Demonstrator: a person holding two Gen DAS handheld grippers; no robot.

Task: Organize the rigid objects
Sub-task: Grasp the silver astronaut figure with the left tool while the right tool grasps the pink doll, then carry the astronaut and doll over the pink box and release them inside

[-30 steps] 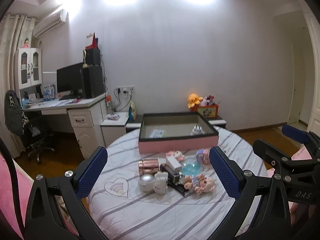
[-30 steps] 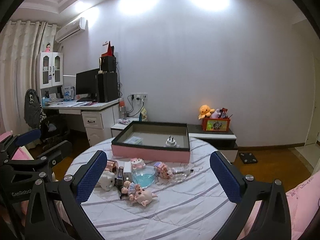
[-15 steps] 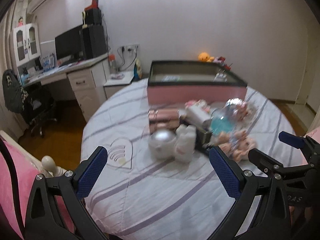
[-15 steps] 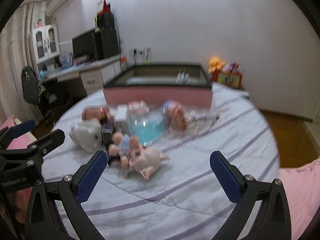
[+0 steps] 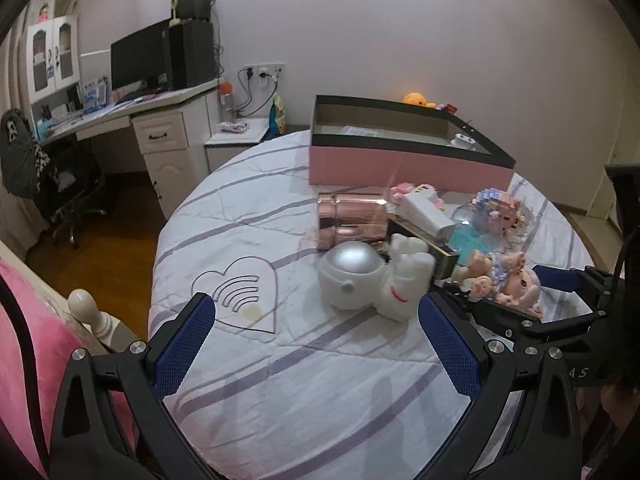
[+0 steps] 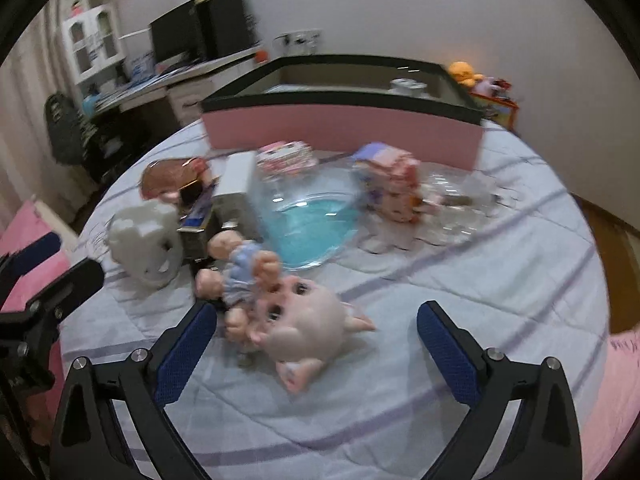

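Observation:
A pile of small objects lies on the round table (image 5: 280, 380): a white astronaut figure (image 5: 368, 280), a rose-gold can (image 5: 350, 218) on its side, a white box (image 5: 426, 212), a blue-tinted clear dome (image 6: 308, 220), a block figure (image 6: 390, 186) and a pink doll (image 6: 288, 312). Behind them stands a pink box (image 5: 404, 162) with a black rim and a white item inside. My left gripper (image 5: 316, 352) is open just short of the astronaut. My right gripper (image 6: 316, 354) is open with the doll's head between its fingers.
The table carries a striped white cloth with a heart print (image 5: 240, 292). A desk (image 5: 132, 116) with a monitor and a chair stands at the left. A pink bed edge (image 5: 36, 360) lies close at the lower left. Wooden floor surrounds the table.
Both grippers have moved down and forward toward the pile; the objects now fill much more of each view. Both stay open.

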